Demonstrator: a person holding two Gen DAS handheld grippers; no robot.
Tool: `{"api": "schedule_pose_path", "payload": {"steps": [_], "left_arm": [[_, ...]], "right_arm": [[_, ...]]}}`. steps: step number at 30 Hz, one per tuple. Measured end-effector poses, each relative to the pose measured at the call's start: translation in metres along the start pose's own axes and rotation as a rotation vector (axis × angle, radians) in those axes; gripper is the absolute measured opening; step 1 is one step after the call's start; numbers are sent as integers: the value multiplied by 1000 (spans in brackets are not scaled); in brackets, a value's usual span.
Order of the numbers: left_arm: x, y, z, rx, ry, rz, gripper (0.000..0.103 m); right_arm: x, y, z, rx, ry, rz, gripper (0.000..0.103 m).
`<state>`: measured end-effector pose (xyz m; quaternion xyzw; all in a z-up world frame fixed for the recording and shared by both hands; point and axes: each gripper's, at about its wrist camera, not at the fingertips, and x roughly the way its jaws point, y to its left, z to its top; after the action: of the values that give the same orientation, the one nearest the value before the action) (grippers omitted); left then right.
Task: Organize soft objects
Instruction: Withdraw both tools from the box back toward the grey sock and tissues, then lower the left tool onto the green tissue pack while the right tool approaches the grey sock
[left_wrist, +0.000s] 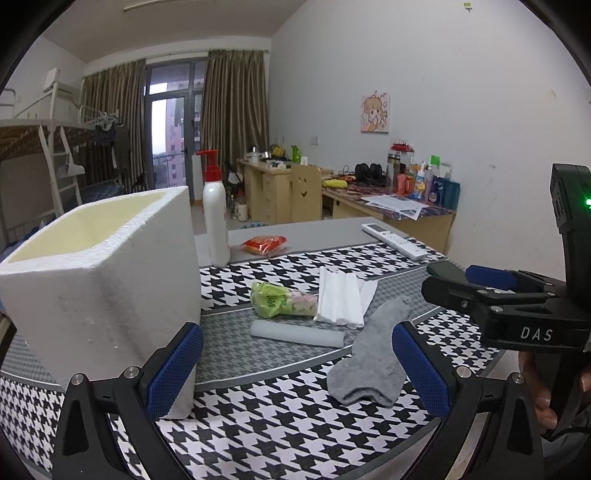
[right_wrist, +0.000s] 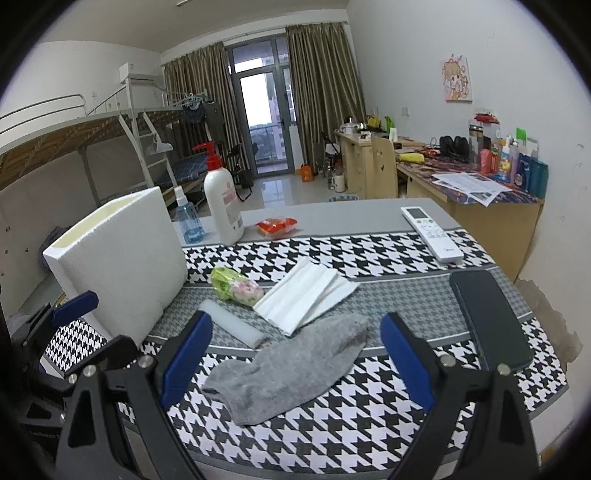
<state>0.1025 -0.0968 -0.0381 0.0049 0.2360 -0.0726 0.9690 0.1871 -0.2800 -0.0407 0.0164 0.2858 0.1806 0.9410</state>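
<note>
We work at a table (right_wrist: 332, 424) under a houndstooth cloth in a dorm room. Both grippers are empty with fingers spread wide: the left gripper (left_wrist: 295, 369) at the foam box (left_wrist: 99, 280), the right gripper (right_wrist: 295, 362) over the sock (right_wrist: 295, 365). No item appears boxed yet. The sock is limp knit; at 12 o'clock lie folded tissue (right_wrist: 306, 291), a crinkly pack (right_wrist: 234, 286) and a foam bar (right_wrist: 231, 323). The next move likely calls for a pinch on the sock.

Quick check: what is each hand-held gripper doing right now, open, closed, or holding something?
Left hand-held gripper: open, holding nothing.
Right hand-held gripper: open, holding nothing, above the gray sock.
</note>
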Motion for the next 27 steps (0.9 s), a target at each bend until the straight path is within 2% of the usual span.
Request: {"api": "schedule_pose_path", "payload": {"steps": [27], "left_arm": [[60, 0, 22, 26, 62, 48, 102]], "right_arm": [[21, -28, -6, 34, 36, 26, 95]]}}
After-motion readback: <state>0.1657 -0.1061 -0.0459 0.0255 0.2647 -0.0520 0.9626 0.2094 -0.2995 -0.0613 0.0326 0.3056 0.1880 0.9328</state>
